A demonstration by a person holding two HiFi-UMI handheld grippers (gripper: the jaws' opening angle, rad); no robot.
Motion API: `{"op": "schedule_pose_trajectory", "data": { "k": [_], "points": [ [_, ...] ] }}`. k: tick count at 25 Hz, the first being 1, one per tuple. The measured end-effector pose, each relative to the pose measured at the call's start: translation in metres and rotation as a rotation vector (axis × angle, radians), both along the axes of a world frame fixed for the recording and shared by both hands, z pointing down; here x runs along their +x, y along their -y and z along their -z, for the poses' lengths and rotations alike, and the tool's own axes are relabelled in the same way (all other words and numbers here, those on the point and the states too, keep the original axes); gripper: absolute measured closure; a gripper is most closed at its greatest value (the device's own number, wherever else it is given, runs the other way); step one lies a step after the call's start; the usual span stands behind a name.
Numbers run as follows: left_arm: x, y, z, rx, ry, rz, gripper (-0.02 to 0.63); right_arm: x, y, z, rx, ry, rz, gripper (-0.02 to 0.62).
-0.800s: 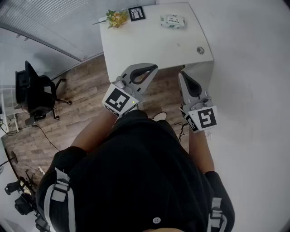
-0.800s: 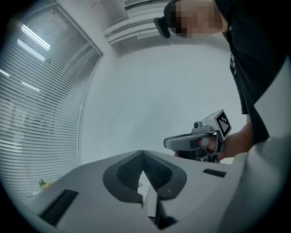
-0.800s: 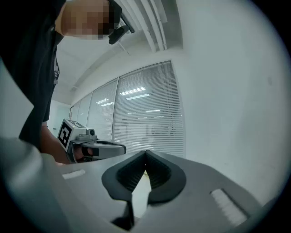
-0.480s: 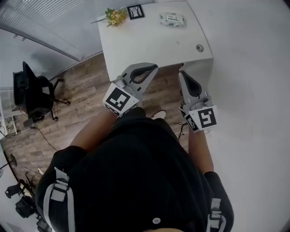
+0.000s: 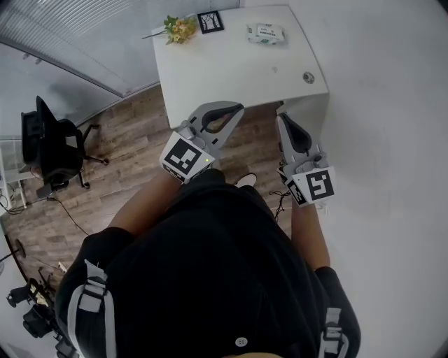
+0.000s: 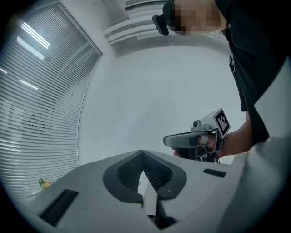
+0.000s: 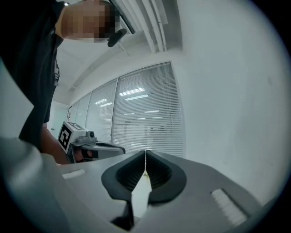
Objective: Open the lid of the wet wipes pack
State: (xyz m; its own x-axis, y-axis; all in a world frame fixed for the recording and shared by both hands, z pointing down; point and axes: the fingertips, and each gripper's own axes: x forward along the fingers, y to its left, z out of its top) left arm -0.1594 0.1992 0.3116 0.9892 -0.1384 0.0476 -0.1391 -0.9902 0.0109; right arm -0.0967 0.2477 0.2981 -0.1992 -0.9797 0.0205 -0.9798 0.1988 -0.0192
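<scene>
Standing short of the white table (image 5: 224, 70), with a strip of wood floor (image 5: 140, 133) between body and near edge. Carrying the left gripper (image 5: 239, 107) level and out in front, closed tip to tip on nothing but air. Same story for the right gripper (image 5: 281, 116): level, pinched fully shut, empty, just right of the left one and about even with the table's near edge.

Looking for the wet wipes pack (image 5: 266, 33): lying flat at the far side of the table, toward the right, well apart from both tools. Apparently unopened, though too small from here to make out the flap. Sharing that far edge with a sprig of yellow flowers (image 5: 180, 28) and a small dark frame (image 5: 211, 21) off to the left. Closer in, by the right edge, a small round fitting (image 5: 309, 77).

Comparing with under a second ago: almost nothing to report. Same two tools at the same height, same level carry, nothing beyond a small wobble of the view. No closing of the gap to the pack worth calling.

Meaning for the task: not begun, by the look of it. Left to do: step in or reach across the table, part at least one pair of jaws, most likely pin the pack with one tool and catch the lid's edge with the other. Worth watching for a light pack sliding on a smooth top once the lid gets pulled.
</scene>
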Motion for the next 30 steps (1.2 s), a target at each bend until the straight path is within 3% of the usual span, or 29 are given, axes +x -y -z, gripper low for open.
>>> {"op": "schedule_pose_trajectory", "data": {
  "k": [2, 13, 30],
  "points": [
    [0.001, 0.001, 0.002, 0.002, -0.001, 0.003, 0.606, 0.002, 0.001, 0.0, -0.001, -0.004, 0.001, 0.56],
    [0.027, 0.003, -0.004, 0.01, 0.007, 0.017, 0.606, 0.036, 0.003, -0.011, -0.019, -0.008, -0.028, 0.319],
    [0.096, -0.036, -0.013, 0.019, 0.036, 0.054, 0.606, 0.111, -0.032, -0.018, -0.006, -0.002, 0.005, 0.288]
  ]
}}
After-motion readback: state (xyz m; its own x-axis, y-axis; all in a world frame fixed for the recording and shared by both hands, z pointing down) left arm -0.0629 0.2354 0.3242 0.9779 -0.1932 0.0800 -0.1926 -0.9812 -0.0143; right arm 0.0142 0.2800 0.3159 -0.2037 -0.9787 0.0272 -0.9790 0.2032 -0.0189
